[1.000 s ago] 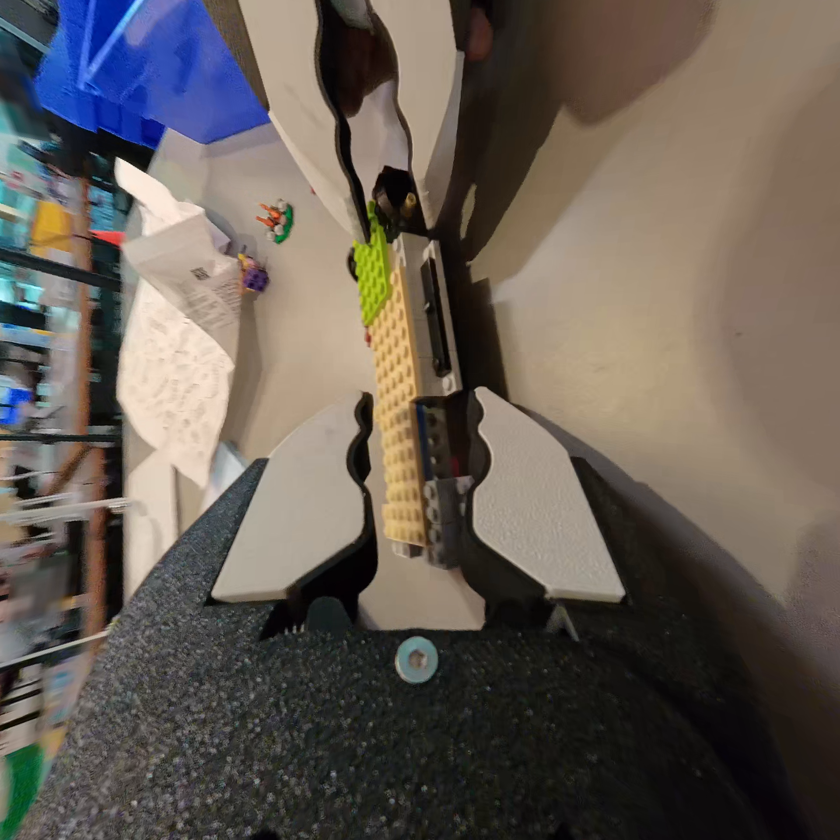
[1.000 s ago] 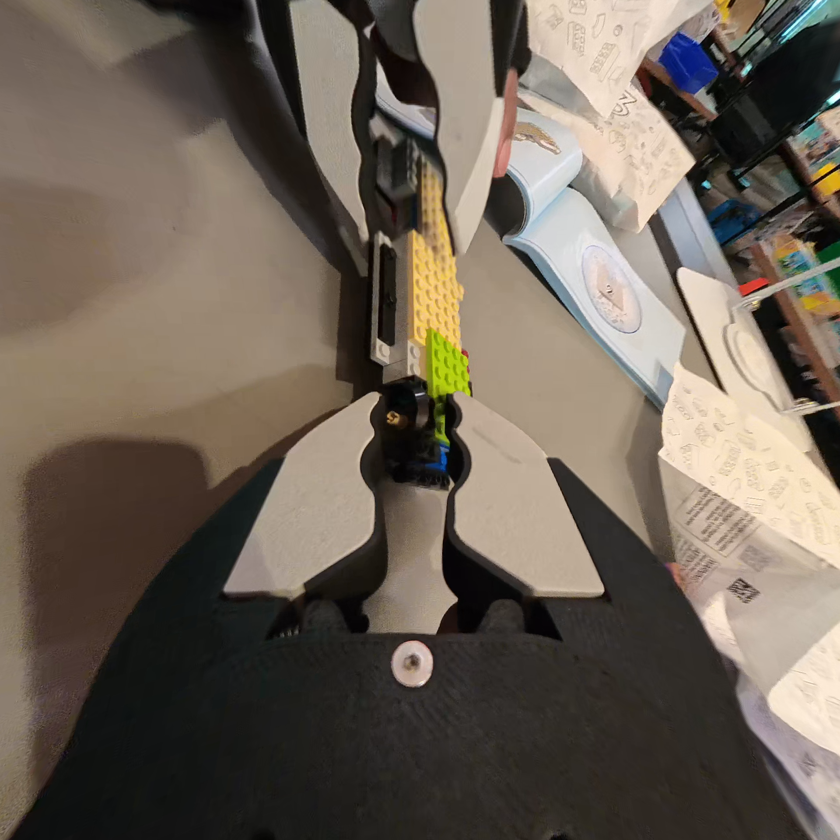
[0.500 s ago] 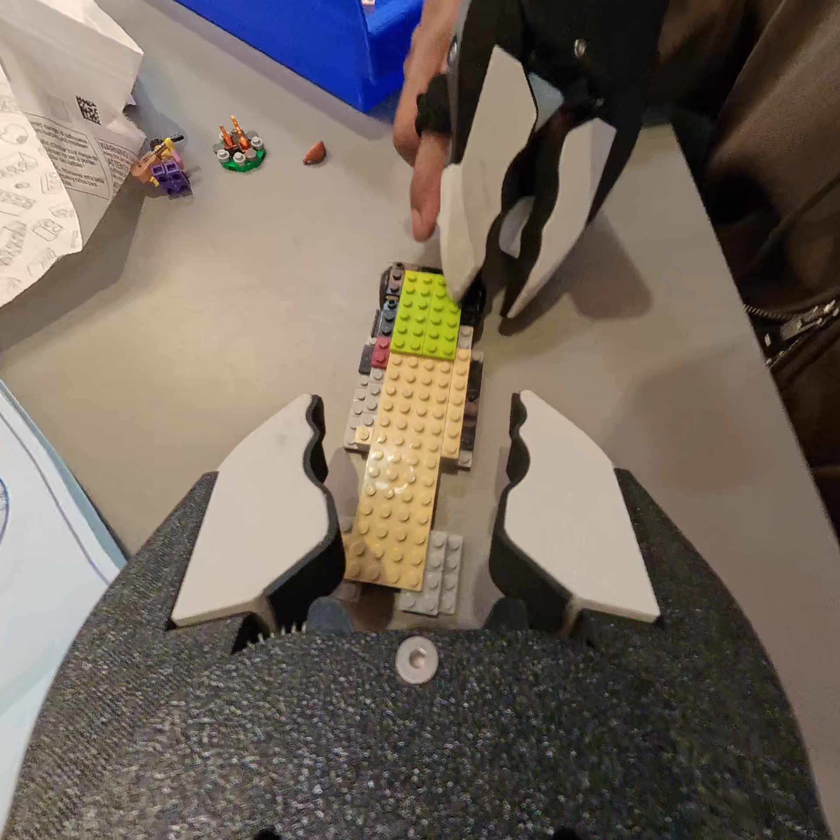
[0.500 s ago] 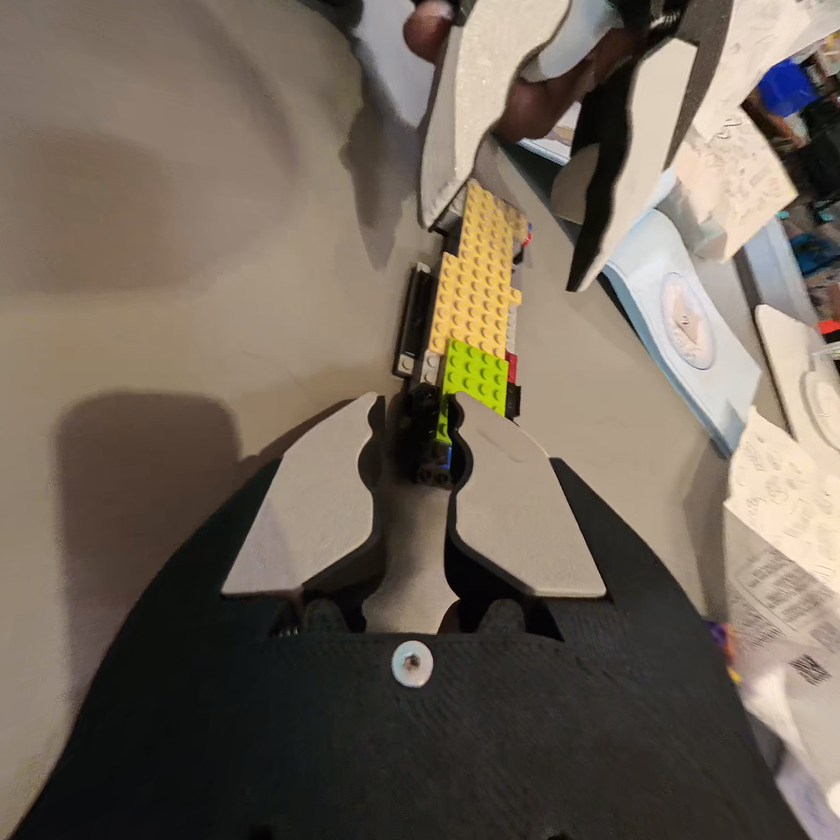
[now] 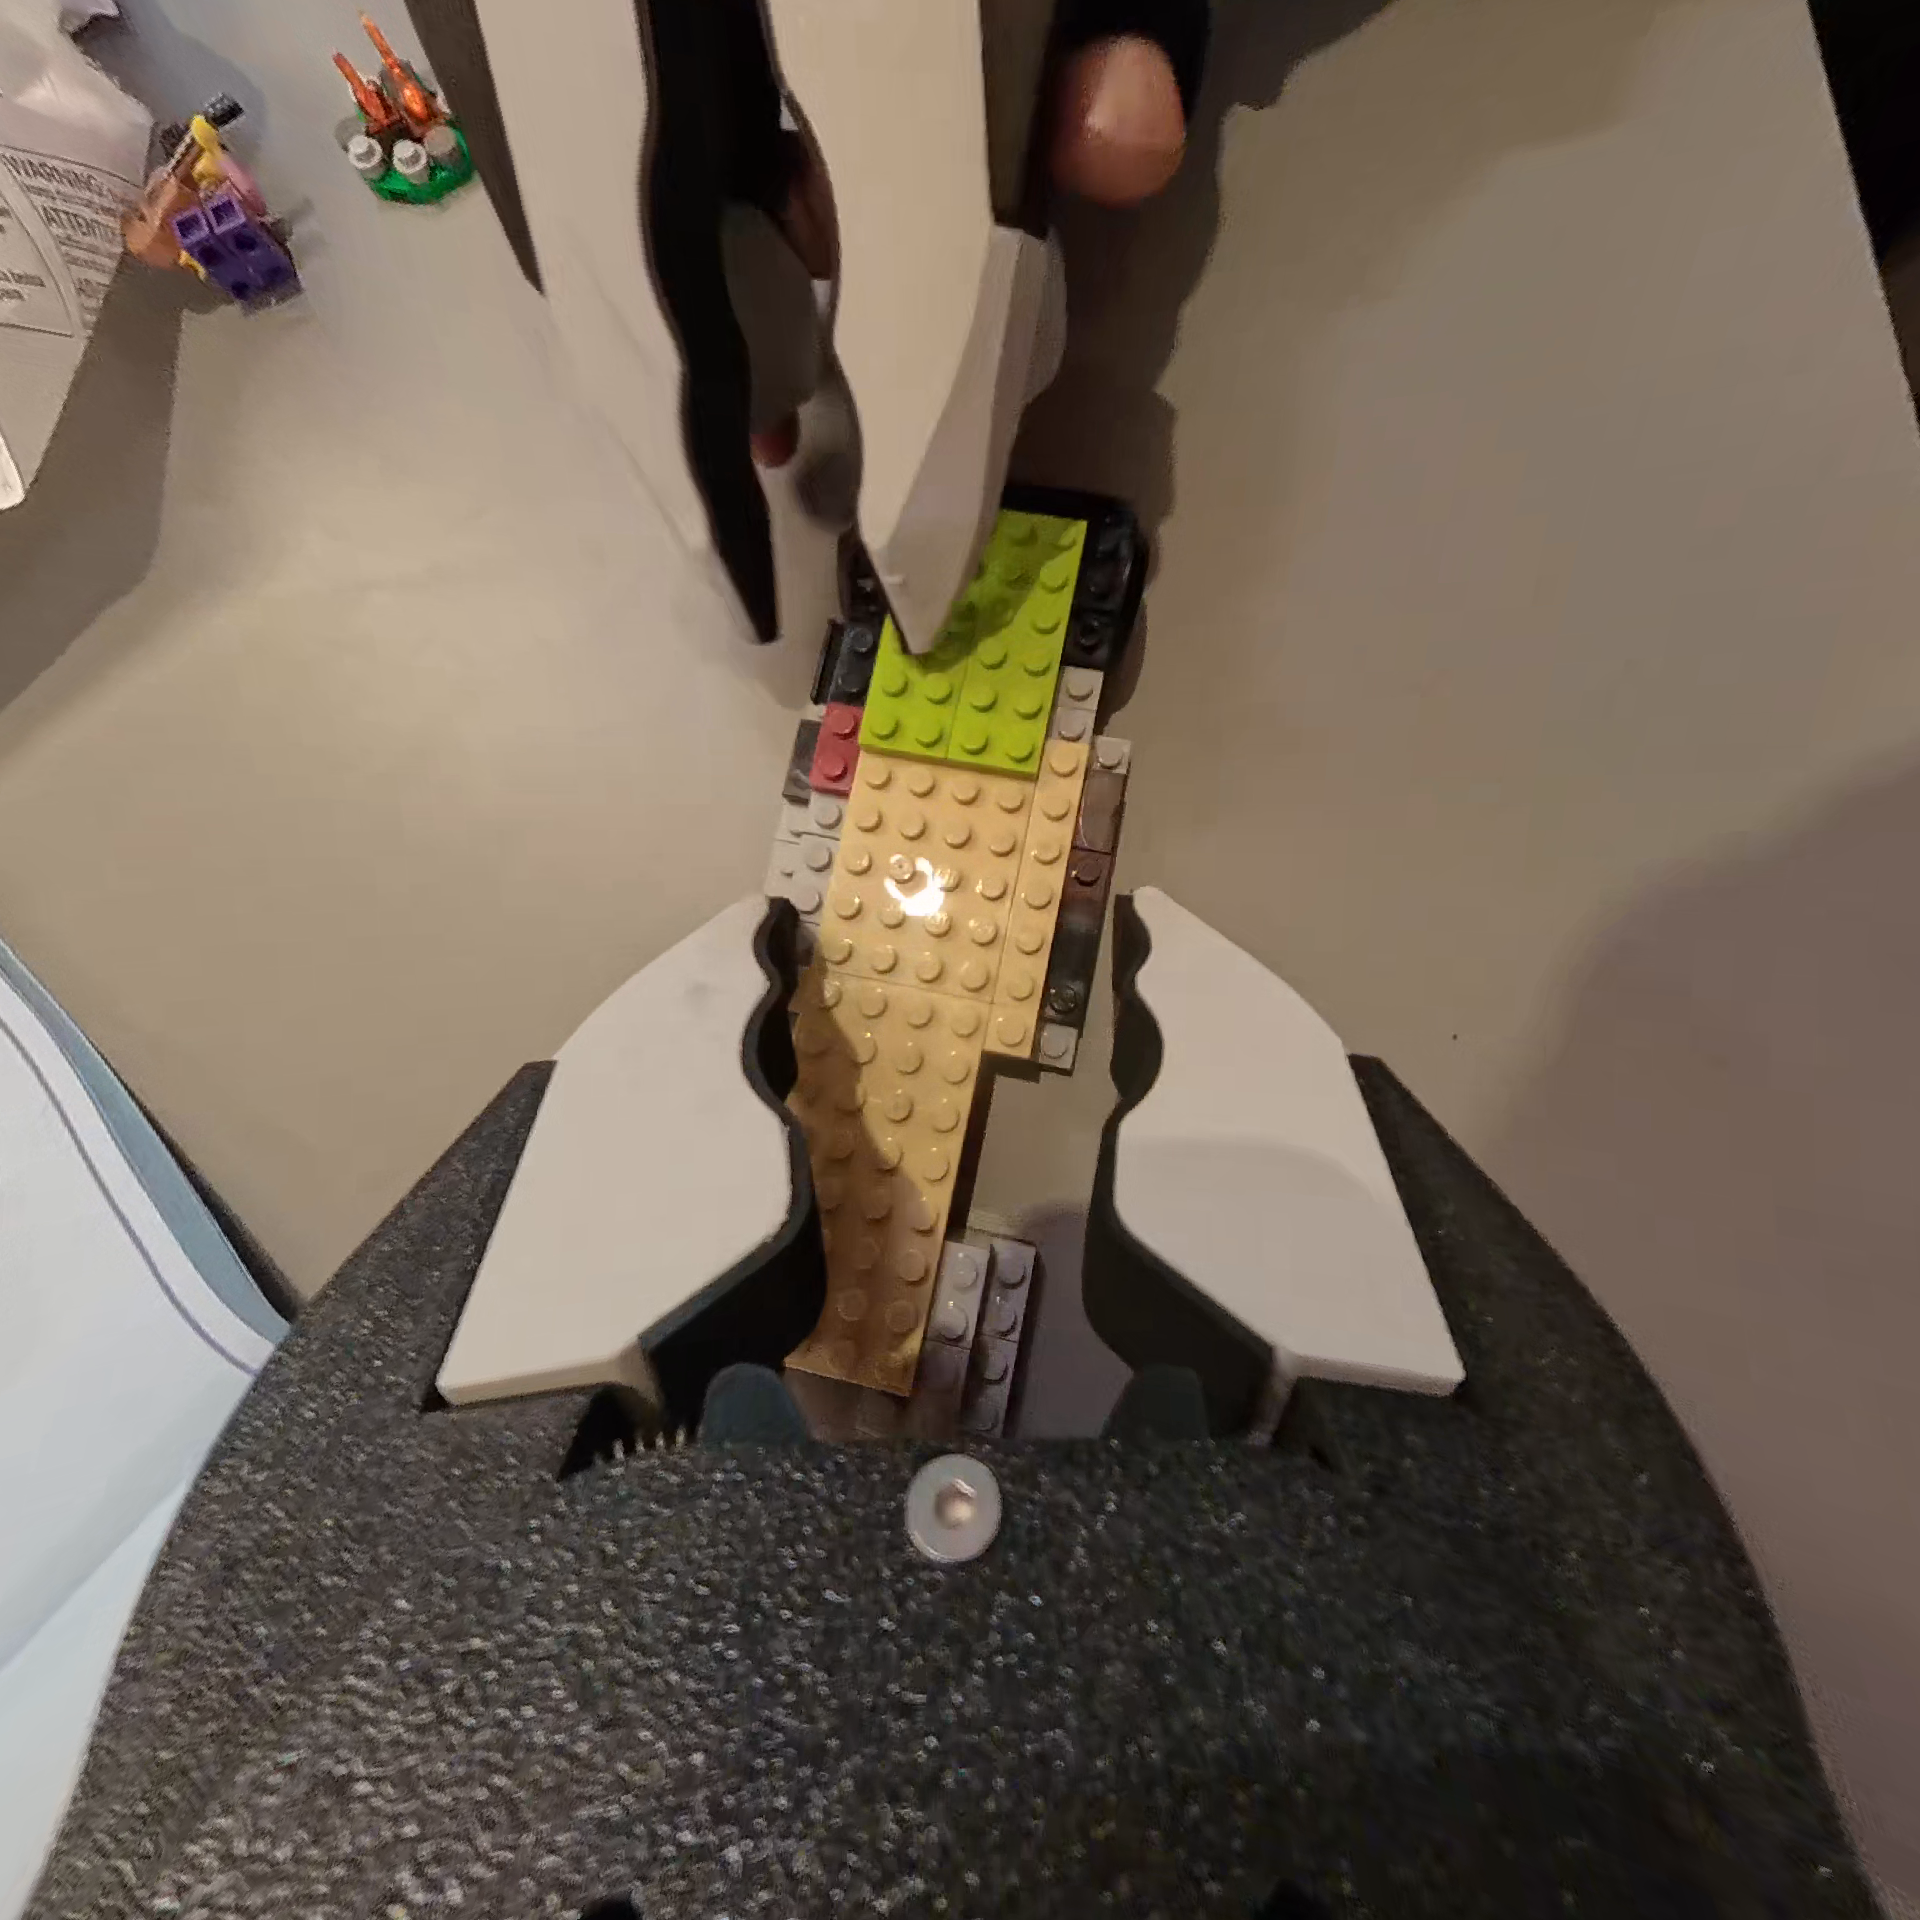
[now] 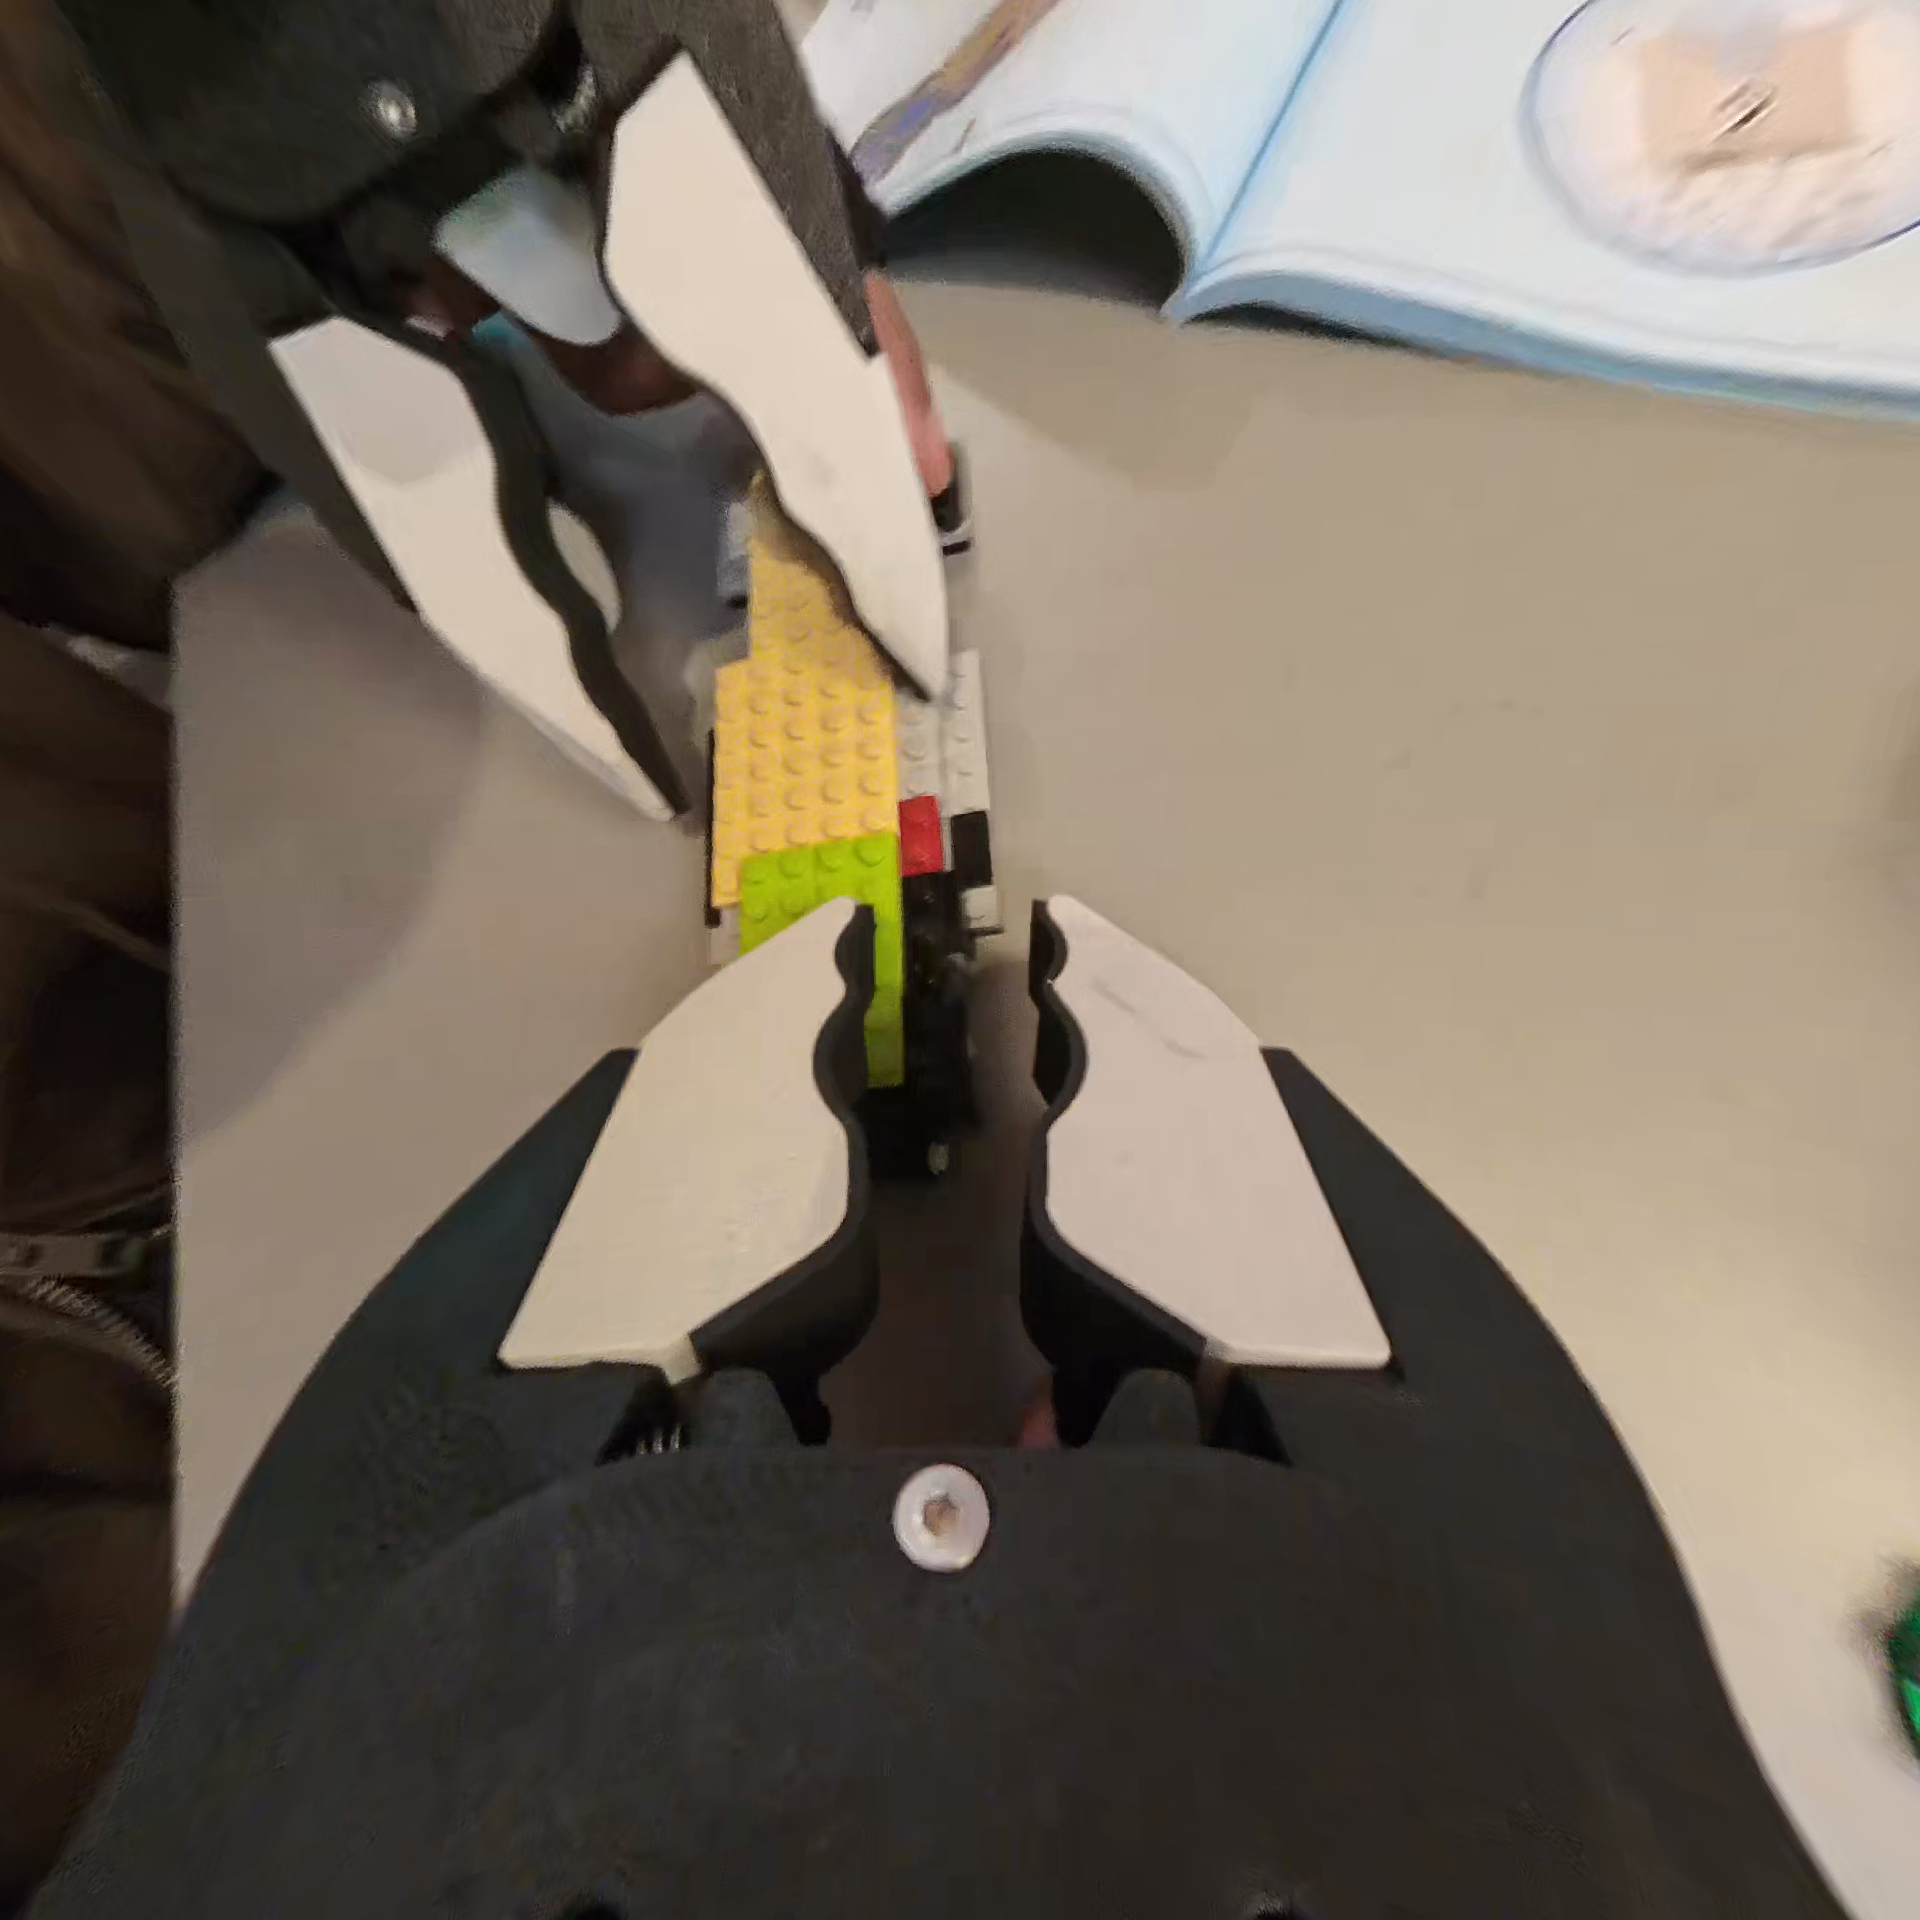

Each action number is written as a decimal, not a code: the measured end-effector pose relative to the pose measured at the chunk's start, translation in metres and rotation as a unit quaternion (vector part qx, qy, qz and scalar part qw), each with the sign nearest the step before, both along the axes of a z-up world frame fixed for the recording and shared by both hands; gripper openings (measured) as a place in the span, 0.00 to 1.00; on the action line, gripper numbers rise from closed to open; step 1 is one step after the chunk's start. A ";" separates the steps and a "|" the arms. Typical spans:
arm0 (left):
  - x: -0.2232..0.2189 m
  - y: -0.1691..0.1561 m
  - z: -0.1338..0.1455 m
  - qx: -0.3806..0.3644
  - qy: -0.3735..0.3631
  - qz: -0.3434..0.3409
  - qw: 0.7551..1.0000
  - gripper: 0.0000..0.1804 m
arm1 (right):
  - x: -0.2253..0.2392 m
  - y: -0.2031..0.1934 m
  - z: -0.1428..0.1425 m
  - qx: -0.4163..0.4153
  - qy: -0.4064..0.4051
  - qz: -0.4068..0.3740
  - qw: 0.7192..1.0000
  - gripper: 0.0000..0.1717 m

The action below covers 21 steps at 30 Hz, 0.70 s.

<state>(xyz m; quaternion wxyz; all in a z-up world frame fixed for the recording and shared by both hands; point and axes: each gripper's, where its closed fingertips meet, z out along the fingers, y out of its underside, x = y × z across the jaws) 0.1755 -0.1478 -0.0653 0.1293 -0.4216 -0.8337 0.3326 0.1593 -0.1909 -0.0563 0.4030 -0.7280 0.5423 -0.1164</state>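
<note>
Left wrist view showed the left gripper [image 5: 945, 925] spread, unclenched around the tan-and-green brick assembly [image 5: 935, 914] on the table [image 5: 416, 727]; closing off-centre might skew it.

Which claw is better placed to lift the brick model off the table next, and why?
Probably the left claw: it stands open astride the brick model. The right claw sits off-centre over the green end.

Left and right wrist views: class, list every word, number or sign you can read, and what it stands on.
White paper sheet, left wrist view's top-left corner: black print, wording not copied here.
Light-blue open booklet, right wrist view: blurred, nothing readable.
Brick build: no legible writing shows.
</note>
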 end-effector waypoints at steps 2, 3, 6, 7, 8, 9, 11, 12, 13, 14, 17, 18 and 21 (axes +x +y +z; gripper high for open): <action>0.000 0.002 0.000 -0.001 0.004 -0.009 1.000 0.33 | -0.005 0.011 0.000 0.022 0.017 0.026 0.999 0.12; -0.001 0.004 0.001 -0.001 0.006 -0.015 1.000 0.33 | -0.007 0.015 0.000 0.028 0.024 0.034 0.999 0.12; -0.002 0.010 -0.001 -0.002 -0.005 -0.040 0.999 0.33 | -0.015 0.026 -0.002 0.049 0.047 0.055 0.996 0.11; -0.003 0.012 -0.001 -0.002 -0.006 -0.046 0.999 0.33 | -0.016 0.029 -0.002 0.059 0.055 0.058 0.995 0.11; -0.004 0.012 -0.001 -0.002 -0.005 -0.051 0.999 0.33 | -0.018 0.030 -0.003 0.069 0.064 0.060 0.994 0.11; -0.005 0.012 0.000 -0.004 -0.004 -0.054 0.999 0.33 | -0.018 0.031 -0.003 0.079 0.072 0.061 0.992 0.11; -0.005 0.013 0.000 -0.006 -0.002 -0.057 0.998 0.32 | -0.018 0.031 -0.002 0.095 0.079 0.059 0.991 0.11; -0.005 0.013 0.000 -0.006 0.000 -0.058 0.998 0.32 | -0.018 0.031 -0.002 0.100 0.080 0.058 0.990 0.11; -0.006 0.013 0.001 -0.007 0.002 -0.060 0.998 0.32 | -0.018 0.031 -0.002 0.105 0.082 0.058 0.989 0.11; -0.007 0.012 0.002 -0.010 0.003 -0.061 0.998 0.32 | -0.018 0.031 -0.002 0.107 0.084 0.059 0.989 0.11; -0.008 0.009 0.004 -0.021 0.009 -0.058 0.998 0.32 | -0.018 0.030 -0.002 0.104 0.084 0.065 0.989 0.11; -0.008 0.009 0.003 -0.021 0.006 -0.057 0.998 0.32 | -0.018 0.030 -0.002 0.104 0.084 0.068 0.989 0.11; -0.010 0.011 0.001 -0.020 0.002 -0.064 0.998 0.31 | -0.018 0.031 -0.002 0.106 0.083 0.073 0.988 0.11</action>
